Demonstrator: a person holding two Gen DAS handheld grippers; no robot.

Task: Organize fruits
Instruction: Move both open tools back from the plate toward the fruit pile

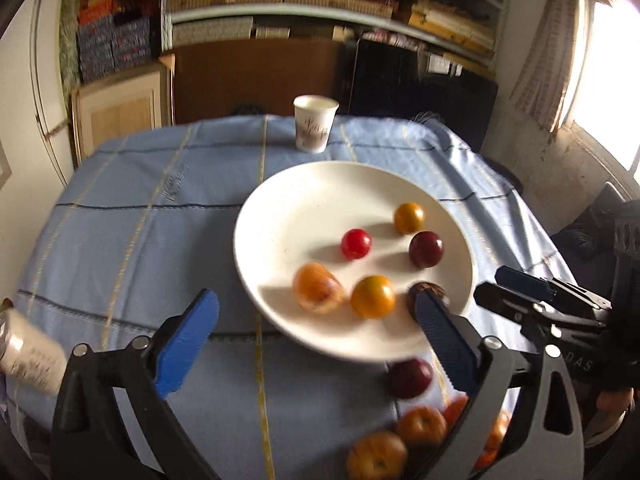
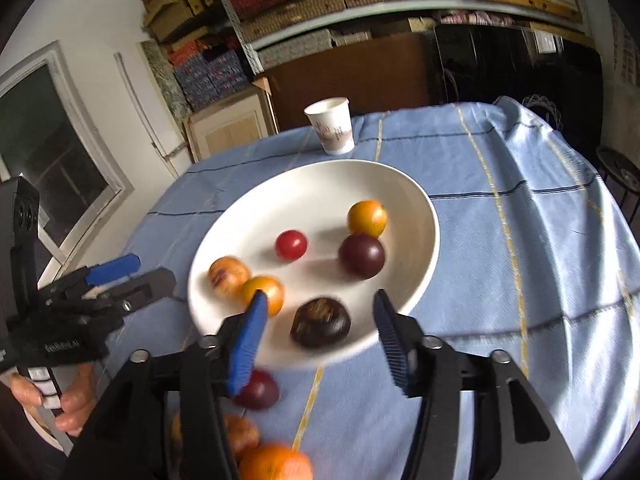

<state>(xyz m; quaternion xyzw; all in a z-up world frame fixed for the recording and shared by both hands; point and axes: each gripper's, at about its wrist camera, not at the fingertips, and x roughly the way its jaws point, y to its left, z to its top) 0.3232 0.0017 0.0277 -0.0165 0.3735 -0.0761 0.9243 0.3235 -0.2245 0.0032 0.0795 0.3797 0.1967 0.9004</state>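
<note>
A white plate (image 1: 280, 216) (image 2: 248, 220) on the blue tablecloth holds several small fruits: a red one (image 1: 355, 243) (image 2: 291, 245), a dark purple one (image 1: 426, 249) (image 2: 361, 256), orange ones (image 1: 373, 296) (image 2: 367, 218), and a dark brown one (image 2: 321, 322) at the near rim. My left gripper (image 1: 316, 338) is open and empty above the plate's near edge. My right gripper (image 2: 320, 350) is open and empty just short of the brown fruit; it also shows in the left wrist view (image 1: 516, 288). A purple fruit (image 1: 410, 377) (image 2: 258, 390) and several orange ones (image 1: 420, 426) (image 2: 274, 462) lie on the cloth near the plate.
A paper cup (image 1: 315, 123) (image 2: 331, 125) stands at the table's far edge. A white can (image 1: 28, 354) lies at the left. Shelves with stacked mats and a cabinet stand behind the table. A window is at the right.
</note>
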